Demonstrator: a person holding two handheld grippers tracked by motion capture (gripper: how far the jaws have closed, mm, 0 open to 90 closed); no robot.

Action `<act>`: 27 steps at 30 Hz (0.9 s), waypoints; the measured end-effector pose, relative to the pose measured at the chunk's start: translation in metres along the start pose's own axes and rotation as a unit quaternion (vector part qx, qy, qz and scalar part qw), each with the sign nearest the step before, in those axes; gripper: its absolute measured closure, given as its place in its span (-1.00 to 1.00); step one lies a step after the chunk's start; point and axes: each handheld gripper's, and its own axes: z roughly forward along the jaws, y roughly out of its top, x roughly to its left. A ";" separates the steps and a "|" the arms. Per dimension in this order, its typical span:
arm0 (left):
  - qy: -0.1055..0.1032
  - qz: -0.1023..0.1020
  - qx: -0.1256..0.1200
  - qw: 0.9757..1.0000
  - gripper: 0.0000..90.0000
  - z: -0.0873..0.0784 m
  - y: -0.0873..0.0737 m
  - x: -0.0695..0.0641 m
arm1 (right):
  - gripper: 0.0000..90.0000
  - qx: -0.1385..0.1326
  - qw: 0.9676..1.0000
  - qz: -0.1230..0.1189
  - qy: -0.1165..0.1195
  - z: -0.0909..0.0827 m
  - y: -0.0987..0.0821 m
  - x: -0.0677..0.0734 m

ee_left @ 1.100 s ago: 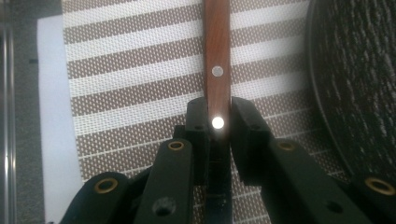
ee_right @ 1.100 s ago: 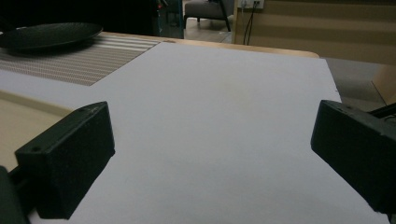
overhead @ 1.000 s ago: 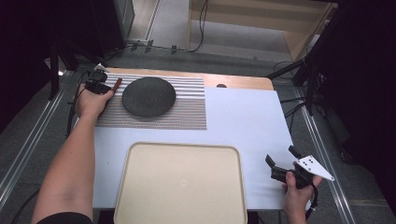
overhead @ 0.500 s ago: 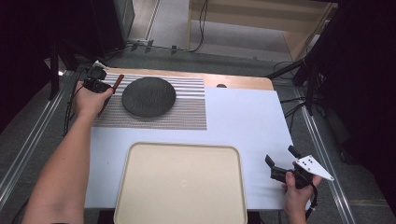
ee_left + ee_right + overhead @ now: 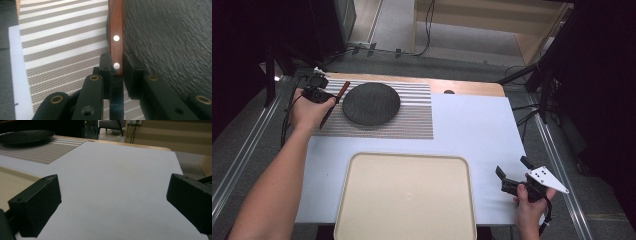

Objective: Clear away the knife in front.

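A knife with a red-brown wooden handle and a steel blade is clamped where handle meets blade by my left gripper, which is shut on it. From above, the knife is held at the left edge of the round dark plate, over the striped placemat, with my left gripper around it. My right gripper rests open near the table's front right corner. Its two jaws stand wide apart with nothing between them.
A large beige tray lies at the front middle of the white table. The plate and the placemat lie far off to the left of the right gripper.
The left hand has risen slightly with the knife in its grip, and the forearm has swung left. The right hand has kept still.
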 end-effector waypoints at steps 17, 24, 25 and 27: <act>-0.021 0.026 -0.004 0.999 0.73 -0.005 -0.019 -0.024 | -1.00 0.002 1.000 -0.001 0.001 0.000 0.000 0.001; -0.032 0.033 -0.004 0.999 0.73 -0.007 -0.026 -0.032 | -1.00 0.001 1.000 -0.002 0.001 0.000 0.000 0.001; -0.034 0.034 -0.004 0.999 0.73 -0.008 -0.027 -0.033 | -1.00 0.001 1.000 -0.002 0.001 0.000 0.000 0.001; -0.033 0.037 -0.007 0.999 0.73 -0.011 -0.028 -0.035 | -1.00 0.002 1.000 -0.002 0.001 0.000 0.000 0.001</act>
